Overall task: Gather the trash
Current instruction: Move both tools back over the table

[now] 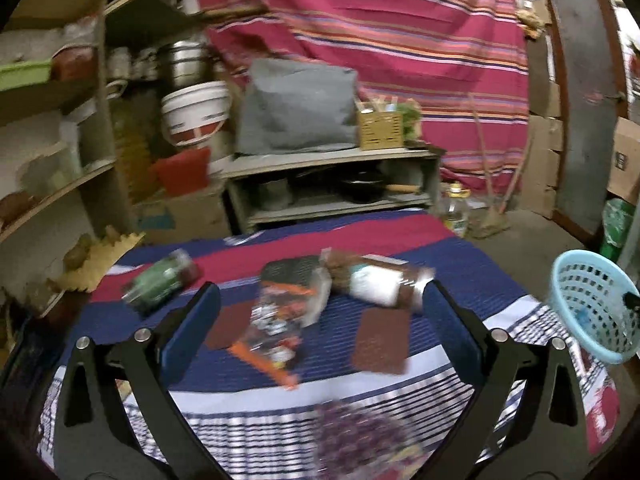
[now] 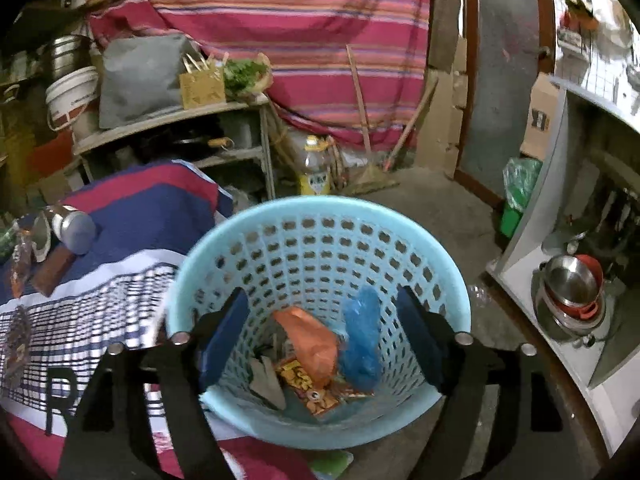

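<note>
Below right tool (image 2: 322,334), orange wrapper (image 2: 314,342) inside blue basket (image 2: 320,210)

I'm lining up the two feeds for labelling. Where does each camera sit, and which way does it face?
Left wrist view: sits behind the left tool, angled down across the striped cloth at the clear wrapper and brown-labelled packet; both fingers show, wide apart, nothing between.
Right wrist view: sits behind the right tool, looking down into the blue basket at the orange bag and blue bag; both fingers show, open.
Shared: basket, cloth, packet, grey cushion, striped hanging.
</note>
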Demonstrator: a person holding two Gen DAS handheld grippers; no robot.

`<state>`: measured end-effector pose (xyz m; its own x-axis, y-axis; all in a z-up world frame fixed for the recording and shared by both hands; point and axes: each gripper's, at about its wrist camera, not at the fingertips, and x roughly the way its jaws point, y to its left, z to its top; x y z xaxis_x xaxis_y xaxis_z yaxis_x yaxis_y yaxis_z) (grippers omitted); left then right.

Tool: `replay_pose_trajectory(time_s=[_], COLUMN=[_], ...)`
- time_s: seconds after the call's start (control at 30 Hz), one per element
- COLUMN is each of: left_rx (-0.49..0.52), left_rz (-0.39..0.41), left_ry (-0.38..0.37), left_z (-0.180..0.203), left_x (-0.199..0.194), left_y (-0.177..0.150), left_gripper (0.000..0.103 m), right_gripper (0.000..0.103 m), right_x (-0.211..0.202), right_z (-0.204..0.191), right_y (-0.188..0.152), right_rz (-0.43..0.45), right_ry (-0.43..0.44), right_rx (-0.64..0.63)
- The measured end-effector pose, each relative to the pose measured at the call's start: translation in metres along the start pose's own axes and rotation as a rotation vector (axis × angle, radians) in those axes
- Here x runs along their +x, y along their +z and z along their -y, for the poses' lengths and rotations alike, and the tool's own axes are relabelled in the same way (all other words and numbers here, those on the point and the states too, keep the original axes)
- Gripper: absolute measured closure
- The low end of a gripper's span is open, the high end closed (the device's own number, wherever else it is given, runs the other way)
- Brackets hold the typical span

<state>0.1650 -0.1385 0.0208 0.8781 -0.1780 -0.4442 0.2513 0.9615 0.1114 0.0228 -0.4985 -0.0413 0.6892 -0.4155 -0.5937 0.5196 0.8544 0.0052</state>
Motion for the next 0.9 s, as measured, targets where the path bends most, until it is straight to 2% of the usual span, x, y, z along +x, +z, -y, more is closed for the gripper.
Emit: replay_pose_trajectory(time_s=[0.13, 0.53, 0.73, 0.9], left_rx=[-0.027, -0.09, -0.127, -0.137], left_rz=[-0.026, -0.032, -0.043, -0.046], left_ry=[0.055, 0.149, 0.157, 0.156], left_z=[-0.037, -0.115, -0.141, -0.148], left_x=[-0.002, -0.019, -0.018, -0.014], left_y=[-0.011, -0.036, -0.039, -0.039], left_gripper=[0.005, 0.005, 0.005, 0.005], right_gripper=[0.02, 0.02, 0.02, 0.02], right_x=[-0.021, -0.06, -0.064, -0.06], right_z=[-0.021, -0.126, -0.168, -0.192], right_y=[0.0, 0.001, -0.001, 0.0], right_rz=[0.072, 0.149, 0.144, 0.129], right_ry=[0.036, 0.208, 0.246, 0.26], right_rx=[-0.036, -0.168, -0.22, -0.252])
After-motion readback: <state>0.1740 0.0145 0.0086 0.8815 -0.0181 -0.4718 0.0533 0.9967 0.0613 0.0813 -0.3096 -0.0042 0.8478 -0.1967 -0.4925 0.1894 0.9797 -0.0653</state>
